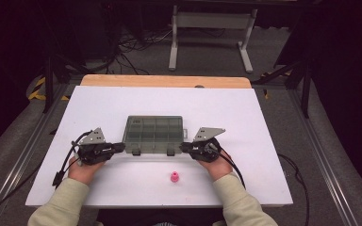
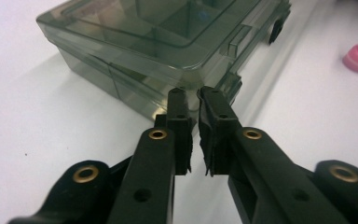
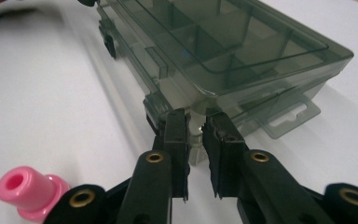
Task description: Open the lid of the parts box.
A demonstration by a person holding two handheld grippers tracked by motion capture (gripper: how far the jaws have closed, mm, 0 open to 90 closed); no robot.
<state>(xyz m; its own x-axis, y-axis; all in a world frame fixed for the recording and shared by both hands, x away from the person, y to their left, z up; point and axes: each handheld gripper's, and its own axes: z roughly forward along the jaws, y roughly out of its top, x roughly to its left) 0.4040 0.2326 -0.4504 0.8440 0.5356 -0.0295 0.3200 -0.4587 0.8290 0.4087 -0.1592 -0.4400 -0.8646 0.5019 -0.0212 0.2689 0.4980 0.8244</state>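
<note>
Two black hand-held grippers [image 1: 120, 147] [image 1: 183, 147], jaws nearly together, flank a smoky translucent compartment box [image 1: 153, 134].

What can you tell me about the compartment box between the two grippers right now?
The compartment box is smoky translucent plastic, rectangular, lying flat on the white table with its lid shut. Dividers show through the lid. Two dark latches sit on its near edge, and a hang tab juts from its right end. The left gripper and the right gripper meet its near corners with jaws nearly closed; whether they pinch anything is unclear. A pink spool lies apart, nearer the person.
</note>
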